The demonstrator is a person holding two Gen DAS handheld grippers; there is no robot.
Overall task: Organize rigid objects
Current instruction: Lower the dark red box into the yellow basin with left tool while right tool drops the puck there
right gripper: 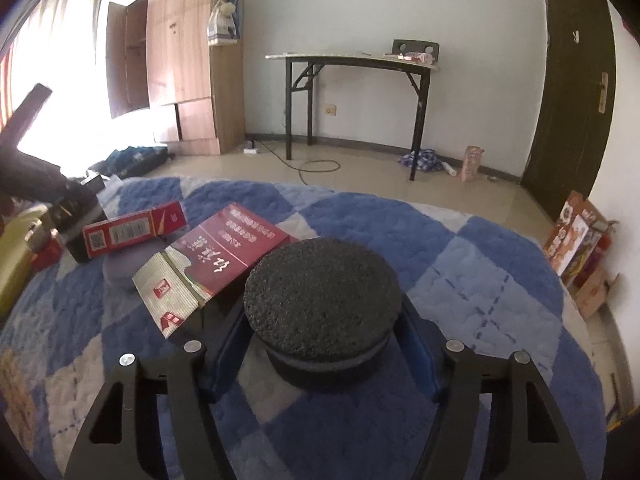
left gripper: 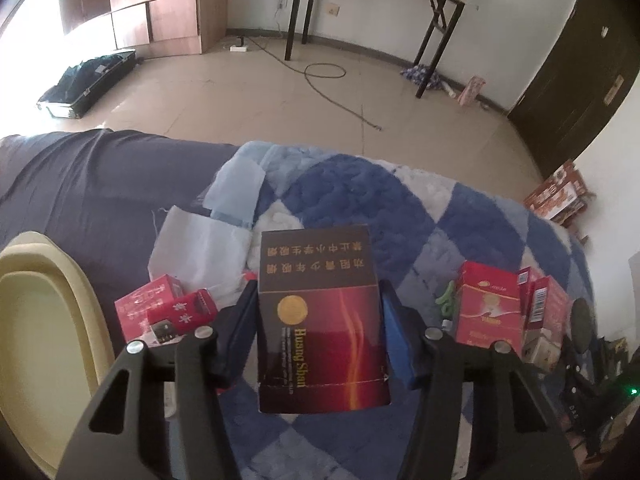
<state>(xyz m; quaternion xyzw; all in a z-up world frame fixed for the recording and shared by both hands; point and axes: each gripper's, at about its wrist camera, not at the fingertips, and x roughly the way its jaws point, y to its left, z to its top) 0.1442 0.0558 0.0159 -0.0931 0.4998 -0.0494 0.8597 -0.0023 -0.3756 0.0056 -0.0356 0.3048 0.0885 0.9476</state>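
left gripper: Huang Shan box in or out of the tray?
Out. The Huang Shan box is held between the left gripper fingers above the checked blanket; cream tray sits left.

Ahead of you a black-legged folding desk (right gripper: 352,60) stands against the white wall, near a brown wooden wardrobe (right gripper: 192,64). A black cable (left gripper: 320,76) loops across the beige tiled floor (left gripper: 240,96), and a dark door (right gripper: 572,88) stands to your right.

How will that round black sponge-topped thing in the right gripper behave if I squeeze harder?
The round black sponge-topped object looks porous, so its top will probably compress rather than crack. Its rounded sides between the right gripper fingers could let it twist or slip. It probably weighs little.
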